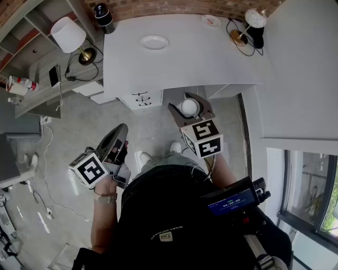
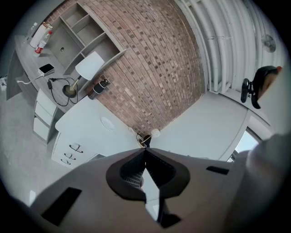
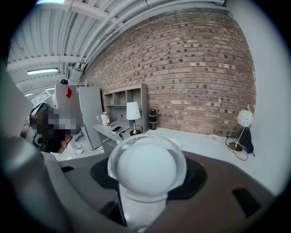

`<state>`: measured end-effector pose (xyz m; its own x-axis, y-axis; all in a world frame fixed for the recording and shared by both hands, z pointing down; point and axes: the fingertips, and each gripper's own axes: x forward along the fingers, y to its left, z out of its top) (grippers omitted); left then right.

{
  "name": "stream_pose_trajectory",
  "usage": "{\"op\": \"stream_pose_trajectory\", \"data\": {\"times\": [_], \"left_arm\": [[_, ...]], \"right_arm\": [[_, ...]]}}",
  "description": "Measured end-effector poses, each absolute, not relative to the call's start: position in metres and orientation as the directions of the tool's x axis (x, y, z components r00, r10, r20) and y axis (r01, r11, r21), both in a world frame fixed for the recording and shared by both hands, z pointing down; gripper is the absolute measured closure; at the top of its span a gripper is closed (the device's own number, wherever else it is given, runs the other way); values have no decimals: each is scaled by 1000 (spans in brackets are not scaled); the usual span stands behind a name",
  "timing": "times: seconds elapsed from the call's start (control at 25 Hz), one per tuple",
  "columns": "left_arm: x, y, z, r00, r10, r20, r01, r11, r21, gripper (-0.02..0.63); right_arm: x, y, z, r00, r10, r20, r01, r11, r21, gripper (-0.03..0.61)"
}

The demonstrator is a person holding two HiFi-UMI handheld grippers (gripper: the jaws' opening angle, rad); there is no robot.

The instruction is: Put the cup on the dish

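Observation:
A clear glass cup (image 1: 189, 107) with a white inside sits between the jaws of my right gripper (image 1: 190, 108), which is shut on it, in the air just short of the white table's near edge. From the right gripper view the cup (image 3: 147, 167) fills the middle, mouth toward the camera. The white dish (image 1: 155, 42) lies on the table (image 1: 211, 58) toward its far side; it shows small in the left gripper view (image 2: 107, 123). My left gripper (image 1: 117, 136) hangs low at the left over the floor, jaws shut with nothing in them (image 2: 145, 152).
A white-shaded lamp (image 1: 68, 35) and a black bottle (image 1: 103, 16) stand at the table's far left corner. A globe lamp (image 1: 254, 19) with cables and a small saucer (image 1: 211, 21) sit at the far right. Drawers (image 1: 140, 98) lie under the table's near edge. A side desk (image 1: 31, 89) stands left.

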<state>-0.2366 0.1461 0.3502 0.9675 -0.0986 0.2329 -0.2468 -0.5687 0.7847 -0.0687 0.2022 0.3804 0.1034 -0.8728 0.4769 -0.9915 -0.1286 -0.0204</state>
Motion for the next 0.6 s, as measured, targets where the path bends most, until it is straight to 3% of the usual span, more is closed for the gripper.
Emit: {"op": "stream_pose_trajectory", "data": {"times": [0.6], "left_arm": [[-224, 146, 354, 964, -105, 244, -260, -562, 785, 607]], "right_arm": [[-52, 198, 386, 88, -880, 468, -991, -124, -47, 330]]}}
